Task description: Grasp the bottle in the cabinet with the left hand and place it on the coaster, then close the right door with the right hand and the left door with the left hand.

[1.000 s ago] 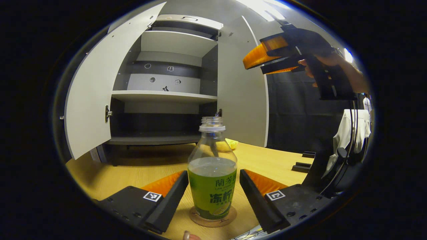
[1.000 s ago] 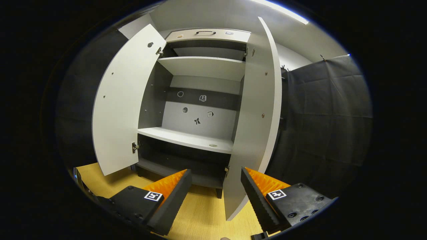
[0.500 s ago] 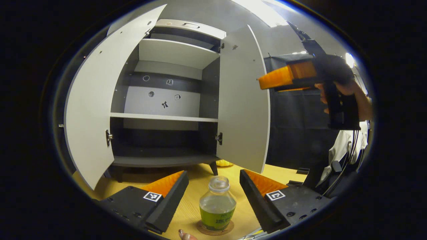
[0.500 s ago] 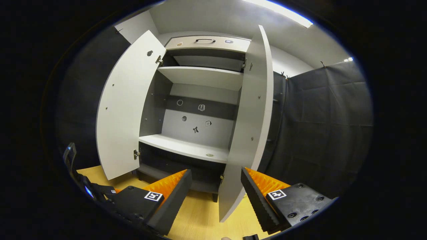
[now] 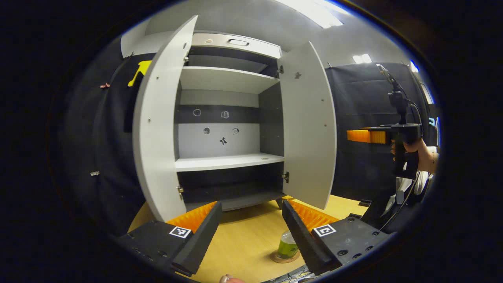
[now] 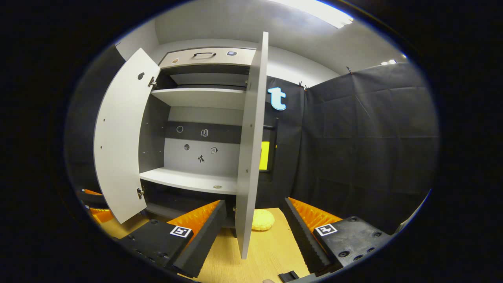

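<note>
Since a second ago the left gripper (image 5: pixel 251 226) has drawn back and up from the bottle (image 5: pixel 287 245), which then stood large between its fingers and now sits small and low, partly behind the right-hand finger. The right gripper (image 6: pixel 254 224) has swung rightward, so the right door (image 6: pixel 250 149) now presents nearly edge-on between its fingers.

Findings:
- Bottle: upright on the coaster (image 5: pixel 283 258), on the table (image 5: pixel 243 243) in front of the cabinet (image 5: pixel 230 118). Placement judged complete.
- Left gripper: fingers spread, holding nothing, clear of the bottle.
- Right gripper: fingers spread, holding nothing. In the left gripper view it shows at the far right (image 5: pixel 363 136), held in a hand (image 5: pixel 418 149), out beyond the right door's (image 5: pixel 308 125) outer face.
- Both doors stand open; the left door (image 5: pixel 159 133) swings out toward the camera.

Governing relation: the right door hangs vertically, its free edge pointing at the right gripper and lying dead ahead, slightly left of centre. That gripper is plainly the nearer one. Closing calls for a push on the outer face, leftward toward the cabinet. A yellow object (image 6: pixel 262 220) rests on the table just behind the door's foot.
</note>
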The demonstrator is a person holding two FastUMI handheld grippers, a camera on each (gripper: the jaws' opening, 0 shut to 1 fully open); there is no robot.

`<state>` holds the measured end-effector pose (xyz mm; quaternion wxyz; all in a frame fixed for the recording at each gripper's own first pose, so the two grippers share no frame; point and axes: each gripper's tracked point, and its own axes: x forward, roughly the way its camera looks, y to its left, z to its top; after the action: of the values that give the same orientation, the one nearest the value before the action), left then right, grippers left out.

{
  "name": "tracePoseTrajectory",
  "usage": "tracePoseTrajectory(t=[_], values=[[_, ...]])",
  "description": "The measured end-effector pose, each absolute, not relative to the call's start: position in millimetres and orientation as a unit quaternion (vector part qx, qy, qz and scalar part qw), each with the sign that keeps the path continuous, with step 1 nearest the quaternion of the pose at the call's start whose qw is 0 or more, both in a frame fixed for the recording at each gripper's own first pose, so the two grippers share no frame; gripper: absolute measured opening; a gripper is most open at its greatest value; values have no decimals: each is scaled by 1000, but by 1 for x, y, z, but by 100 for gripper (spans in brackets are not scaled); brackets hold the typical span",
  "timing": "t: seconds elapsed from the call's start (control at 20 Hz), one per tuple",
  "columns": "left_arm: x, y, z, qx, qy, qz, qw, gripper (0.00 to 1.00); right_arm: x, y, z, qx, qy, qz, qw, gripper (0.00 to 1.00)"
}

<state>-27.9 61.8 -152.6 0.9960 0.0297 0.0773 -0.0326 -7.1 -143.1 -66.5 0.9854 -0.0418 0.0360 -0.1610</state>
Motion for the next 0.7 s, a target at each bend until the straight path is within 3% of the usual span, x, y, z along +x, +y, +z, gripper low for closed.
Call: tracePoseTrajectory(t=[0.3, 0.7], values=[[-54, 158, -101, -18, 61, 99, 993, 98, 25, -197, -33, -22, -7, -197, 980, 98], [-79, 223, -87, -5, 59, 235, 970, 95, 64, -204, -39, 1, -8, -128, 992, 99]])
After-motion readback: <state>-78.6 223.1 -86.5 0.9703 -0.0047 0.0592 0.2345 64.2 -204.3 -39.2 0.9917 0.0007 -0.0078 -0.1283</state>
